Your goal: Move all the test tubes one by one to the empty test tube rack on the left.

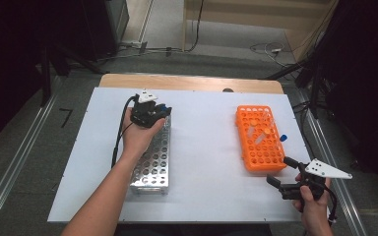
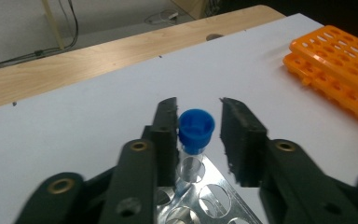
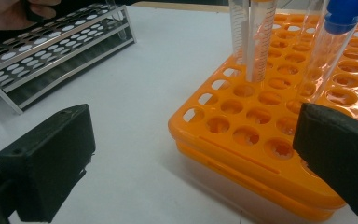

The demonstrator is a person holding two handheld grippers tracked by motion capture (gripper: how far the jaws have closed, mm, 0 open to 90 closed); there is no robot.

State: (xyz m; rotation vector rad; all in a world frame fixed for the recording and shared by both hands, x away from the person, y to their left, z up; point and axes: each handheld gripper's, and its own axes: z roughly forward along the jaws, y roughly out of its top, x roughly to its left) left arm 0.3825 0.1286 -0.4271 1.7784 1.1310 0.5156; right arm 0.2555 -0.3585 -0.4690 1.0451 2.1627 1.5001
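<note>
Altogether, two racks are seen on the white surface [image 1: 202, 162]: one metal rack [image 1: 153, 164] at the left and one orange rack [image 1: 260, 140] at the right, well apart. One blue-capped tube [image 2: 195, 140] is seated upright in a hole at the far end of the metal rack. In the left gripper view the left claw [image 2: 197, 123] is placed around this tube, with the cap between the two pads; the pad at the left is just beside or touching the cap, while a clear gap is seen on the other side, so the tube is not clamped. The right claw [image 1: 278, 171] is held near the orange rack's near end, spread wide with nothing between its pads. In the right gripper view three tubes can be counted standing in the orange rack, two clear ones [image 3: 252, 32] and one blue-capped [image 3: 333, 42]
</note>
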